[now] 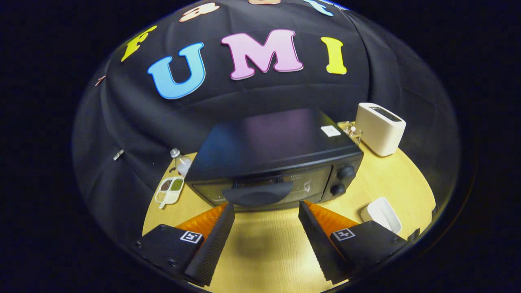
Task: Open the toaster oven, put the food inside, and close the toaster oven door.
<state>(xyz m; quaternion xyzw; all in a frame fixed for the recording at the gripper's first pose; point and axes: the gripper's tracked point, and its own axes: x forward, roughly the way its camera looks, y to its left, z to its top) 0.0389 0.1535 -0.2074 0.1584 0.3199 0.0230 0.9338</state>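
Note:
A black toaster oven (272, 158) stands on the round wooden table (264, 252), just ahead of my fingers. Its glass door (264, 187) looks closed, with the curved handle (257, 195) along the door's top edge, right beyond my fingertips. Two round knobs (345, 171) sit on the oven's right side. My gripper (266, 209) is open, its fingers spread wide with only bare table between them. I cannot make out the food itself.
A white pop-up toaster (380, 128) stands behind the oven on the right, with a small glass item (351, 131) beside it. A white rectangular dish (381, 215) lies near my right finger. Left of the oven are a divided tray of spices (169, 190) and a small bottle (181, 161).

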